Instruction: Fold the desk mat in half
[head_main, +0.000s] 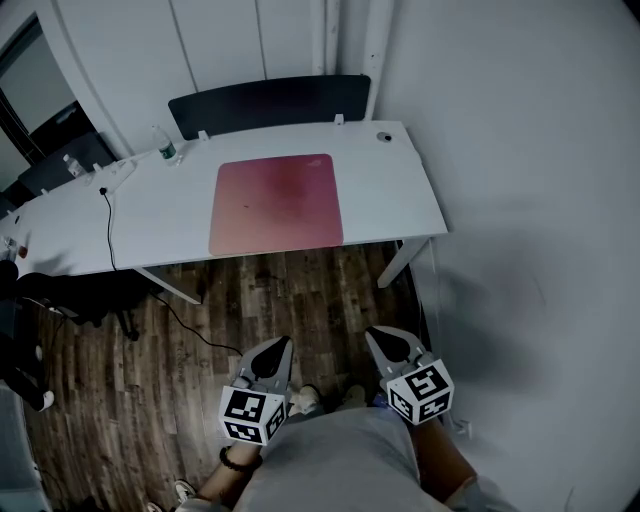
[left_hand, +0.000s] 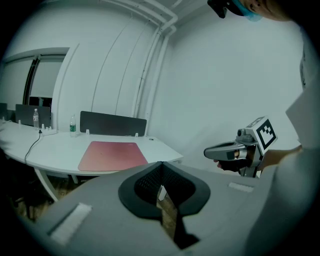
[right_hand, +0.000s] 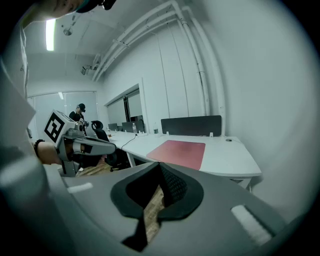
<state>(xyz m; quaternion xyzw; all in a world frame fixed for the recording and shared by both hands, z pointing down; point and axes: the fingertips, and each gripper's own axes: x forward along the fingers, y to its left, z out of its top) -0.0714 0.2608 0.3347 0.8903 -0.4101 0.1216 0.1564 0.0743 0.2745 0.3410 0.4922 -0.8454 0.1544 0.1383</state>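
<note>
Had not begun folding: found pink desk mat (head_main: 277, 203) flat on white desk (head_main: 400, 190). Held left hand-held gripper (head_main: 283, 343) and right hand-held gripper (head_main: 375, 335) clenched, empty, well apart from the mat.

White desk (head_main: 390, 190) against pale walls (head_main: 540, 200), dark divider panel (head_main: 270, 102), wood plank floor (head_main: 300, 300)

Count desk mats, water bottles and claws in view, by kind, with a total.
Desk mat: 1
Water bottles: 2 (bottle by the divider, far-left bottle)
Claws: 2 (left claw, right claw), both shut and empty
Total: 5
</note>
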